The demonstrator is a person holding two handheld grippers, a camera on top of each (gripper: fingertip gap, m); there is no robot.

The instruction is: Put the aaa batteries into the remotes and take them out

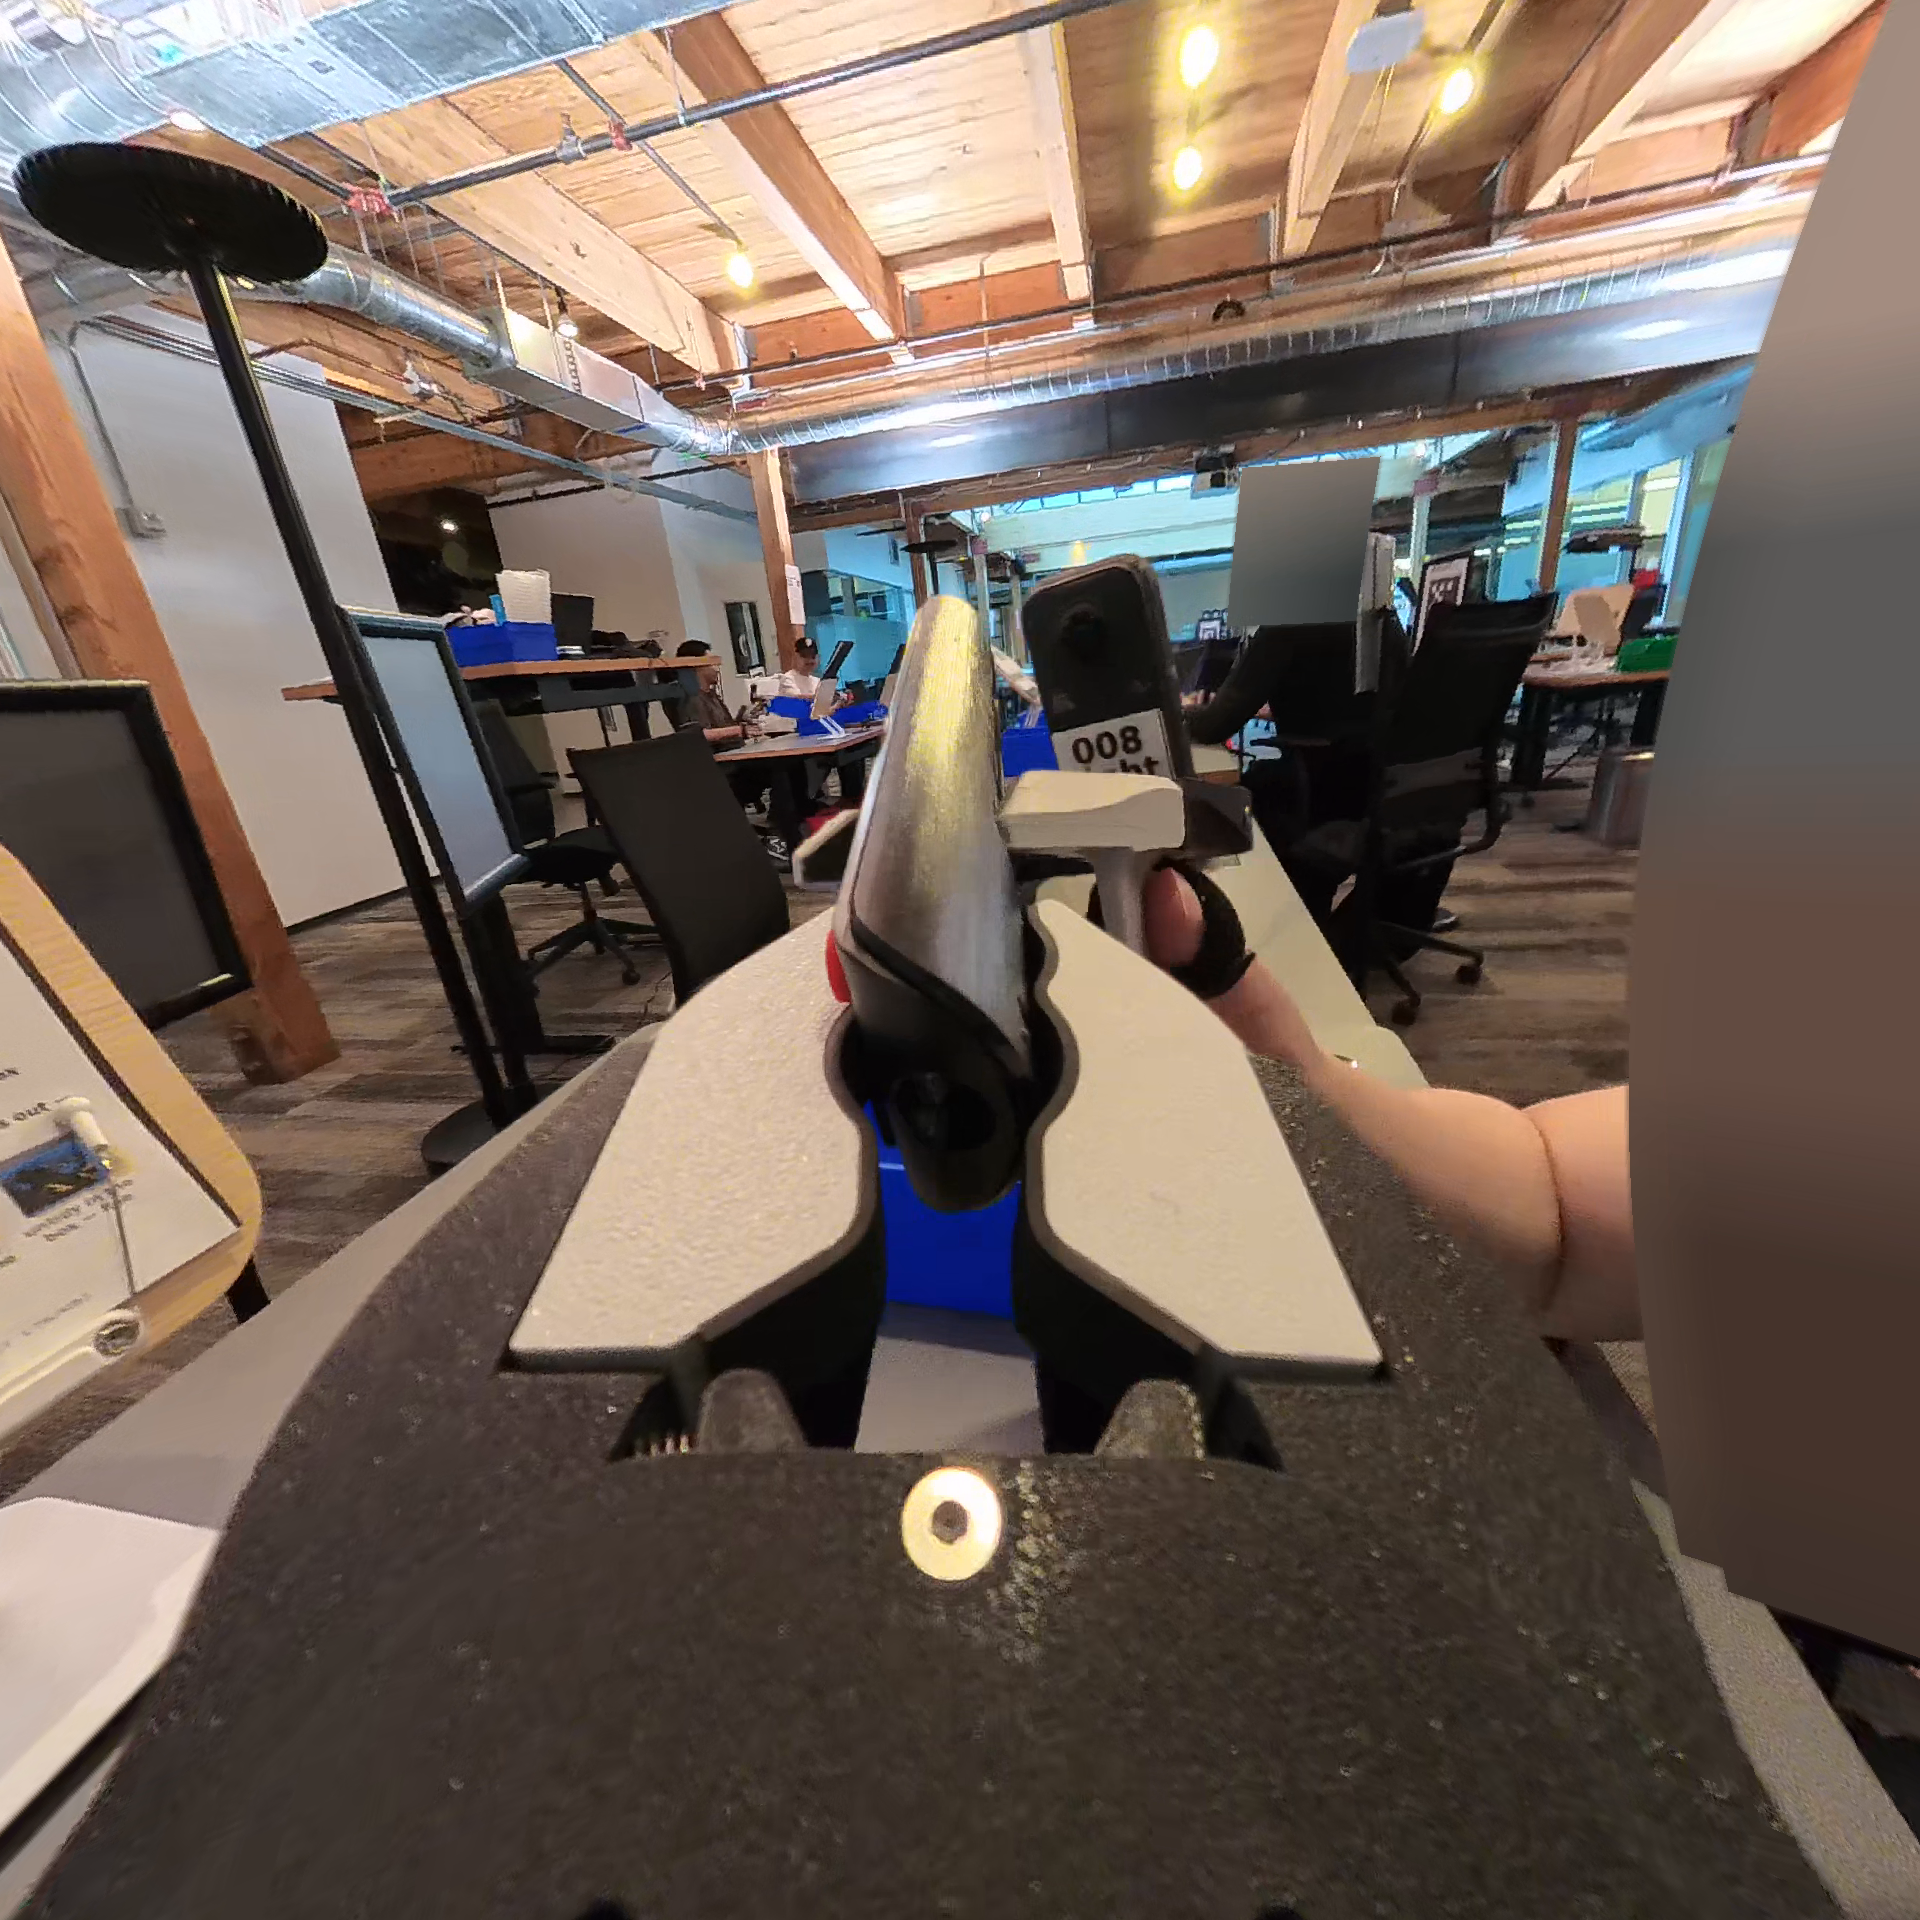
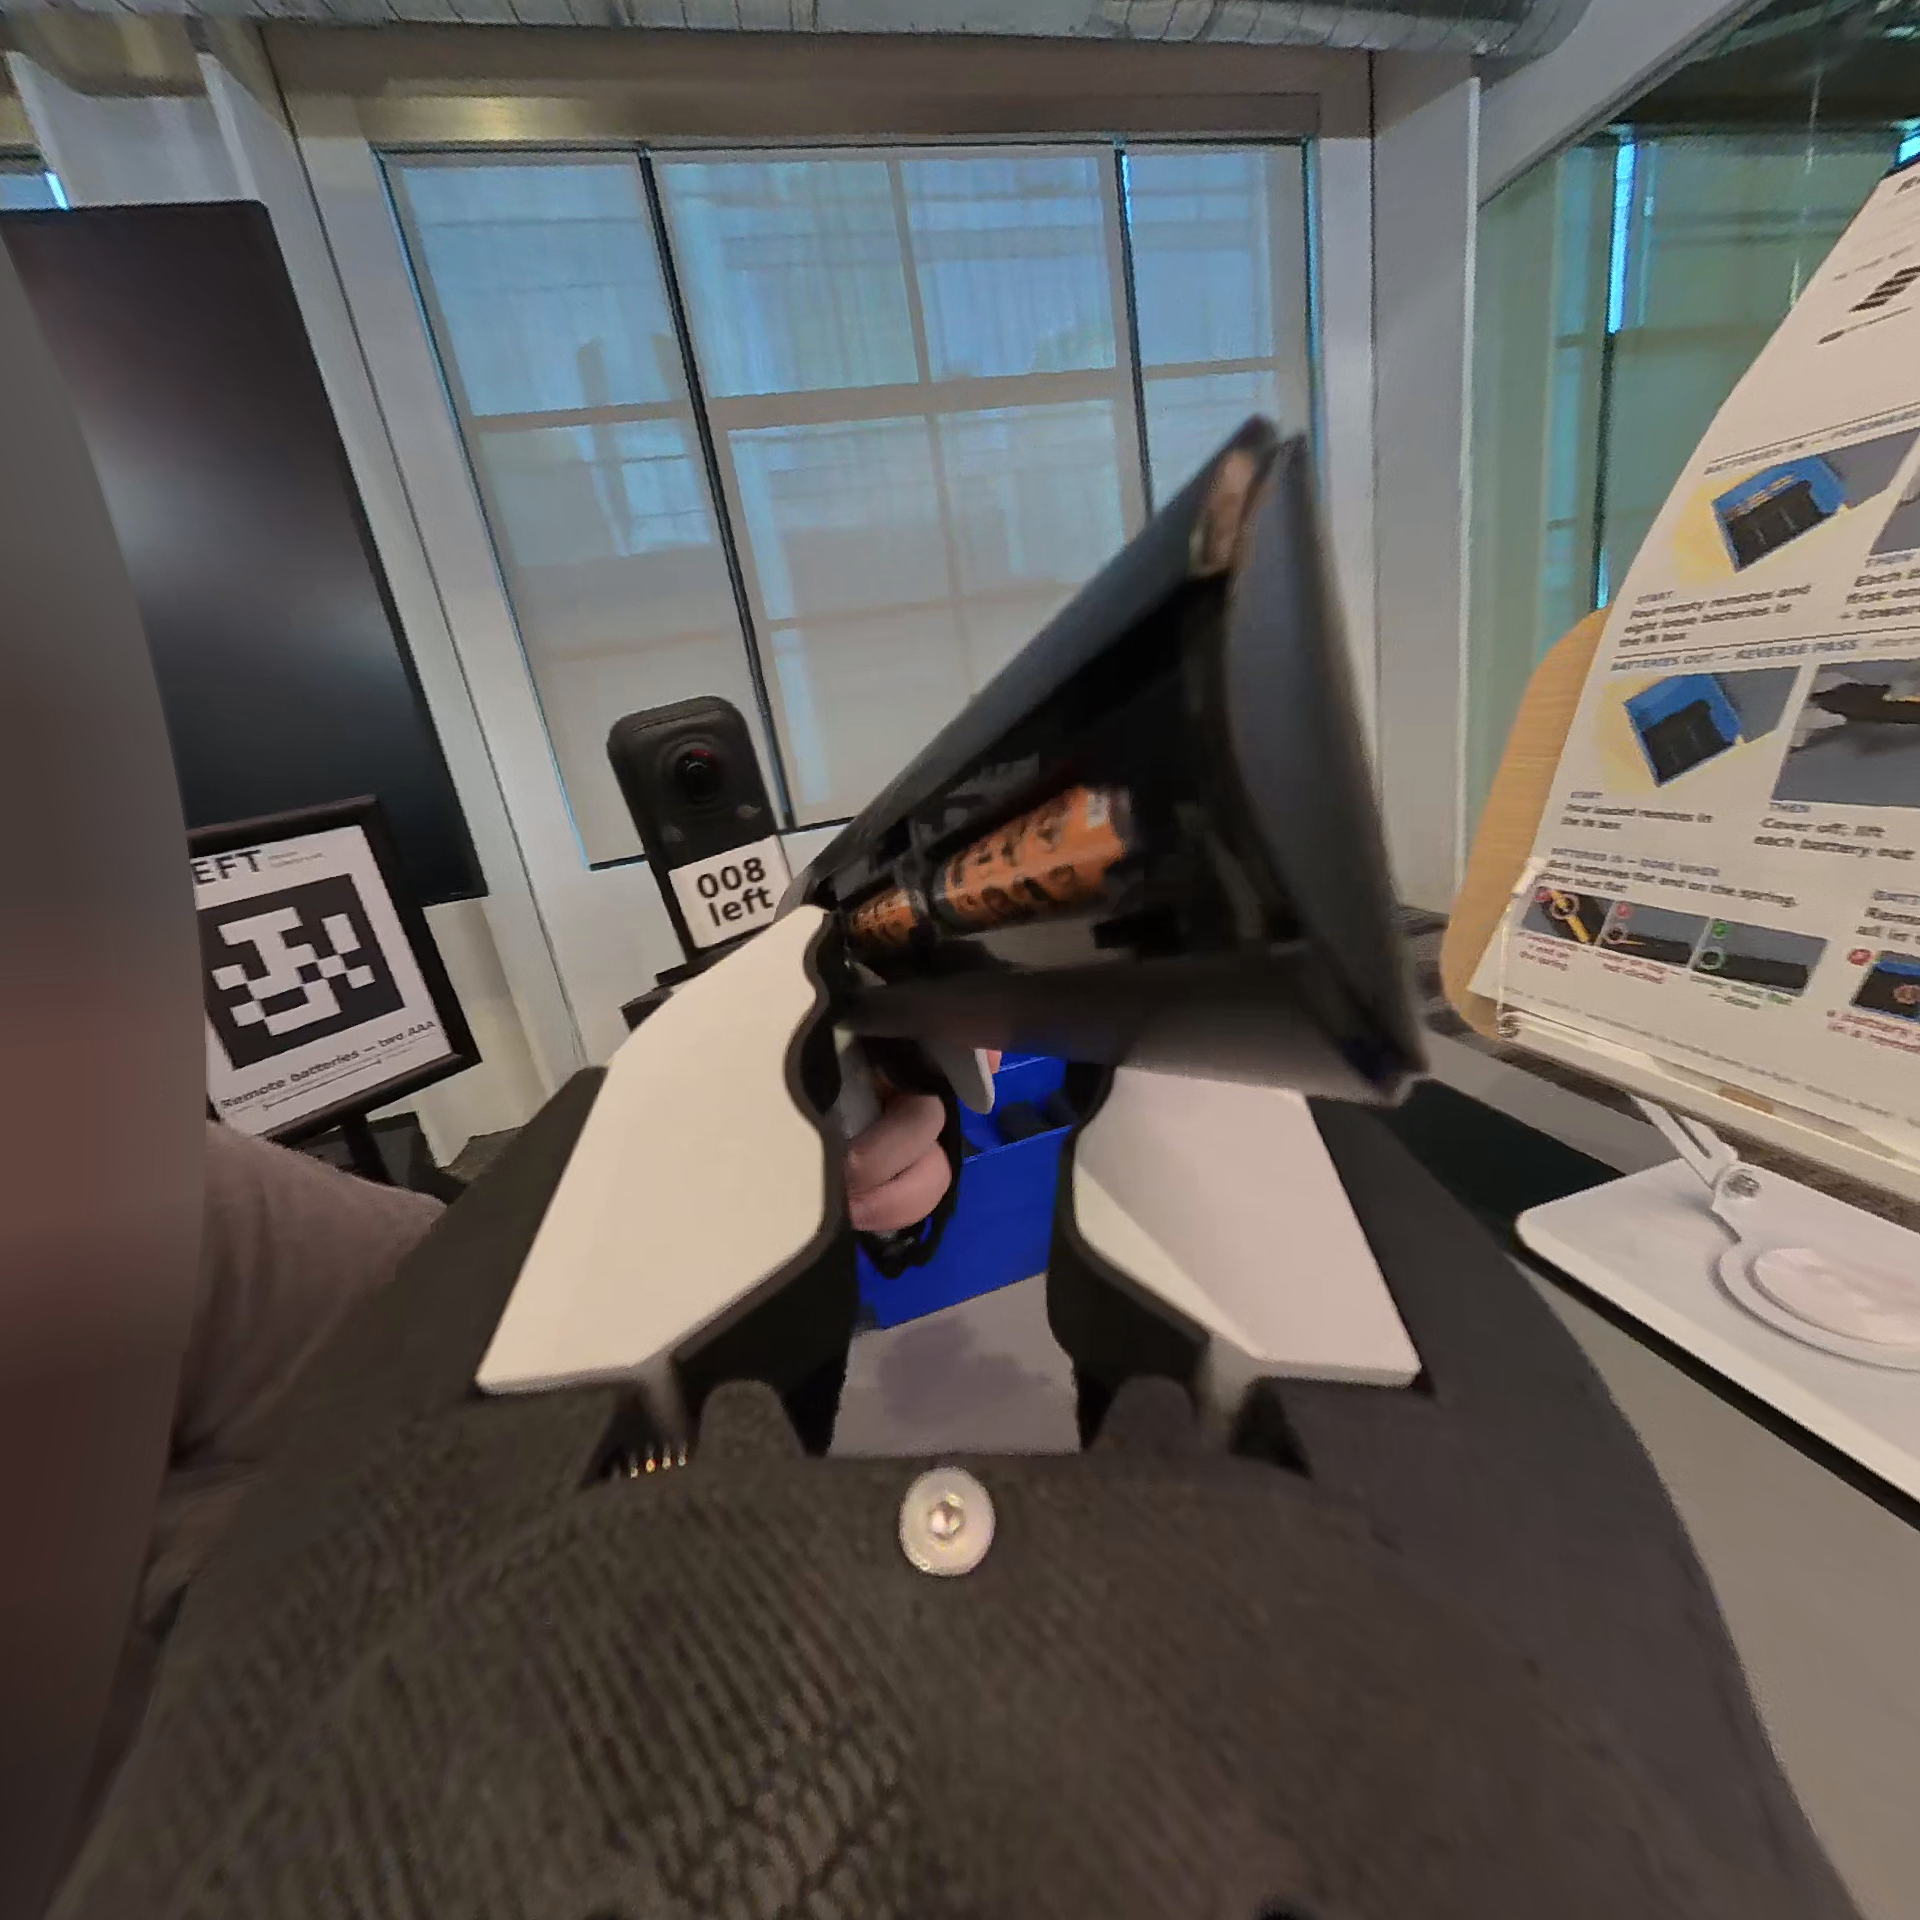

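While upright, the remote (image 1: 940,883) sits clamped between the left claw (image 1: 940,1049).

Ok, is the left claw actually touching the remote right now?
Touching. The left wrist view shows the left claw with both fingers pressed against the sides of the remote, no gap.

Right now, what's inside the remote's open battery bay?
In the right wrist view the remote has its bay uncovered, with two orange-and-black batteries lying in it. Their far ends are hidden by the remote's body, so the contacts and seating can't be seen.
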